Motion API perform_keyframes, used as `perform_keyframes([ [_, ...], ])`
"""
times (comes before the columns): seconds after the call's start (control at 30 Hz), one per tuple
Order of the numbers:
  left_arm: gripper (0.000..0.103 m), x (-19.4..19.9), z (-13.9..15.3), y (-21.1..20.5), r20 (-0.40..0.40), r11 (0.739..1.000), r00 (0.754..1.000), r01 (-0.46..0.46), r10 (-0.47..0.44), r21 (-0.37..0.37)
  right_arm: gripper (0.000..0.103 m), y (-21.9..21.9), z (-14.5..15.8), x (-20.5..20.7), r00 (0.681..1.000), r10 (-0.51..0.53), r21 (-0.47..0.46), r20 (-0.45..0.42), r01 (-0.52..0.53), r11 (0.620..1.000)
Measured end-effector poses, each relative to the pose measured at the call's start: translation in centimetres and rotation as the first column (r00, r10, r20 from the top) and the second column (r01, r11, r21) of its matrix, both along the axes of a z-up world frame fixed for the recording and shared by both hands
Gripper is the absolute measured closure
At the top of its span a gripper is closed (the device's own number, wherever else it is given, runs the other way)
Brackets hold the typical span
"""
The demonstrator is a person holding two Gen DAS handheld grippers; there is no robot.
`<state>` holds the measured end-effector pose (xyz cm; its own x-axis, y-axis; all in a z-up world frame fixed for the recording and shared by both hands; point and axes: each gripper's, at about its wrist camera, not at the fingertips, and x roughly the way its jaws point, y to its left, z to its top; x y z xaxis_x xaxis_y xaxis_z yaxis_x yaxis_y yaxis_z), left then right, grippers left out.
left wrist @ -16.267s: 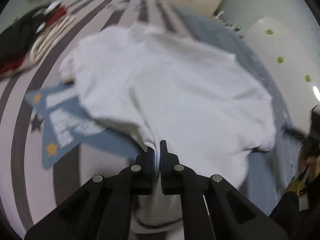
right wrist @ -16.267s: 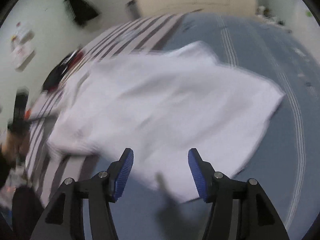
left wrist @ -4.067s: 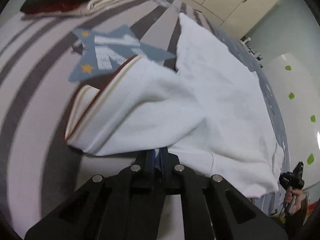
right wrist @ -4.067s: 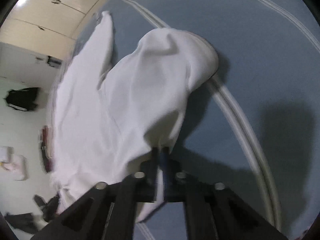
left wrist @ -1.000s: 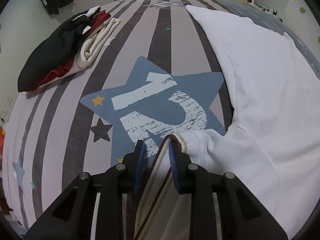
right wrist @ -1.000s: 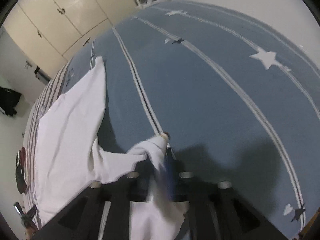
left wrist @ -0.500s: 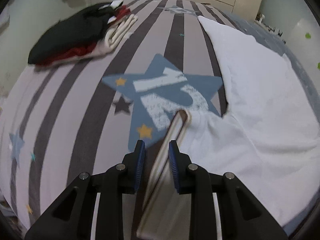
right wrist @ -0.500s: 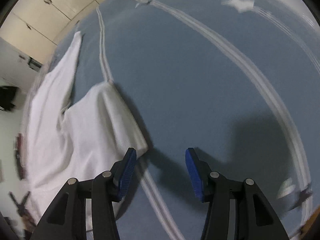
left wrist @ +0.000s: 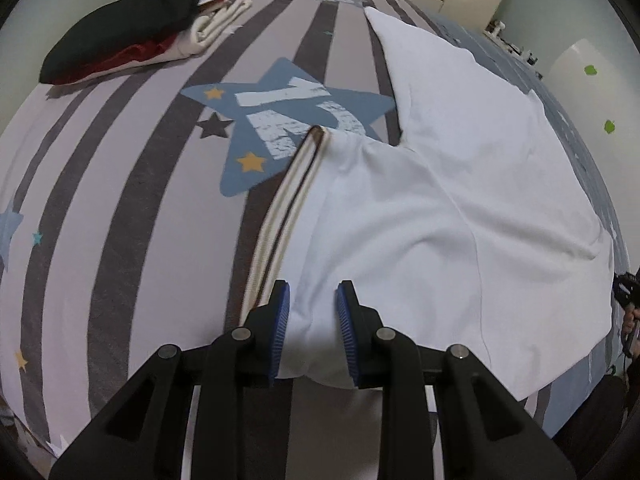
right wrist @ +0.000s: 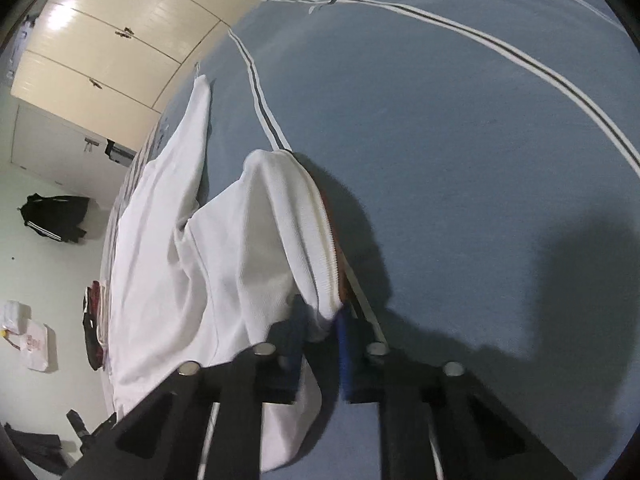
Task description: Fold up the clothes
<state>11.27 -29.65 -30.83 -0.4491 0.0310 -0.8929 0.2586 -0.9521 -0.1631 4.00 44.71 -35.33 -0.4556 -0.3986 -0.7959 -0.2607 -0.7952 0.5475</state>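
A white top (left wrist: 460,200) lies spread on the bed, back side up. Its near sleeve ends in a cream and brown striped cuff (left wrist: 292,200). My left gripper (left wrist: 313,320) hovers over that sleeve with its blue pads apart; white cloth shows between them and the cuff lies just left of the left pad. In the right wrist view the other sleeve (right wrist: 280,232) is raised into a hump. My right gripper (right wrist: 320,340) is closing on its cuff end, the pads blurred with white cloth between them. The body of the top (right wrist: 160,240) stretches away to the left.
A pile of black, red and cream clothes (left wrist: 132,36) sits at the far left of the striped bed cover (left wrist: 120,200). The plain blue half of the bed (right wrist: 440,120) lies to the right. Cream wardrobe doors (right wrist: 112,52) and a black jacket (right wrist: 52,216) lie beyond.
My right gripper came down and its open jaws closed around the sleeve end. My left gripper slid right, so the striped cuff went from between its pads to left of them.
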Motion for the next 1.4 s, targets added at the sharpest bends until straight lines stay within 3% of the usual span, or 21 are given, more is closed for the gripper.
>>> perform_keyframes([
  [0.13, 0.081, -0.2, 0.3, 0.6, -0.010, 0.999, 1.000, 0.013, -0.013, -0.051, 0.098, 0.3, 2.0, 0.4, 0.999, -0.043, 0.132, -0.025, 0.046, 0.990],
  [0.27, 0.081, 0.1, 0.8, 0.2, -0.028, 0.997, 1.000, -0.007, 0.005, -0.072, 0.099, 1.8, 6.0, 1.7, 0.994, -0.073, 0.300, -0.083, 0.095, 0.949],
  [0.4, 0.081, 0.8, 0.8, -0.9, -0.035, 0.994, 0.998, -0.061, 0.058, -0.094, 0.099, 2.7, 8.4, 3.2, 0.995, -0.054, 0.355, -0.082, 0.079, 0.932],
  [0.5, 0.081, 1.3, 0.7, -2.1, -0.042, 0.992, 0.994, -0.105, 0.103, -0.064, 0.098, 2.4, 7.8, 3.4, 1.000, 0.006, 0.427, -0.021, 0.004, 0.904],
  [0.6, 0.081, 1.7, 0.5, -2.4, -0.037, 0.992, 0.993, -0.112, 0.110, -0.057, 0.087, 1.3, 4.8, 1.8, 0.995, 0.051, 0.489, 0.084, -0.086, 0.868],
  [0.63, 0.081, 1.9, 0.5, -2.5, -0.035, 0.992, 0.993, -0.113, 0.111, -0.055, 0.084, 1.6, 4.4, 1.8, 0.995, 0.043, 0.498, 0.087, -0.081, 0.864],
  [0.7, 0.081, 2.1, 0.5, -2.3, -0.032, 0.994, 0.995, -0.099, 0.097, -0.052, 0.060, 2.8, 4.4, 2.5, 0.998, -0.016, 0.477, 0.060, -0.015, 0.879],
  [0.8, 0.080, 2.5, 0.9, -1.7, -0.048, 0.997, 0.998, -0.051, 0.048, -0.058, 0.049, 4.0, 4.9, 3.4, 0.997, -0.072, 0.443, 0.031, 0.051, 0.895],
  [0.93, 0.065, 2.3, 0.1, -1.0, -0.017, 0.999, 1.000, -0.003, 0.002, -0.036, 0.047, 4.4, 5.8, 4.1, 0.998, -0.065, 0.443, 0.019, 0.050, 0.895],
  [1.03, 0.065, 1.9, -1.2, -0.8, 0.034, 0.996, 0.999, -0.006, 0.009, -0.094, 0.040, 4.5, 6.1, 4.1, 0.998, -0.060, 0.431, 0.032, 0.040, 0.901],
  [1.1, 0.070, 1.7, -1.9, -0.9, 0.042, 0.992, 0.999, -0.009, 0.015, -0.128, 0.040, 4.5, 6.0, 3.9, 0.997, -0.049, 0.432, 0.053, 0.022, 0.902],
  [1.13, 0.084, 1.7, -1.7, -1.0, 0.038, 0.991, 0.999, -0.012, 0.017, -0.133, 0.040, 4.6, 5.8, 3.8, 0.997, -0.045, 0.438, 0.060, 0.014, 0.899],
  [1.17, 0.092, 1.7, -1.5, -1.2, 0.031, 0.991, 0.999, -0.016, 0.020, -0.135, 0.040, 4.7, 5.8, 3.9, 0.997, -0.044, 0.441, 0.063, 0.011, 0.898],
  [1.3, 0.096, 1.6, 0.6, -1.8, -0.004, 0.977, 1.000, 0.011, -0.013, -0.215, 0.040, 5.1, 5.4, 4.3, 0.996, -0.054, 0.417, 0.074, 0.018, 0.909],
  [1.4, 0.085, 1.2, 1.4, -3.5, 0.019, 0.992, 1.000, -0.001, 0.003, -0.125, 0.040, 4.6, 5.1, 4.5, 0.995, -0.028, 0.441, 0.093, -0.016, 0.898],
])
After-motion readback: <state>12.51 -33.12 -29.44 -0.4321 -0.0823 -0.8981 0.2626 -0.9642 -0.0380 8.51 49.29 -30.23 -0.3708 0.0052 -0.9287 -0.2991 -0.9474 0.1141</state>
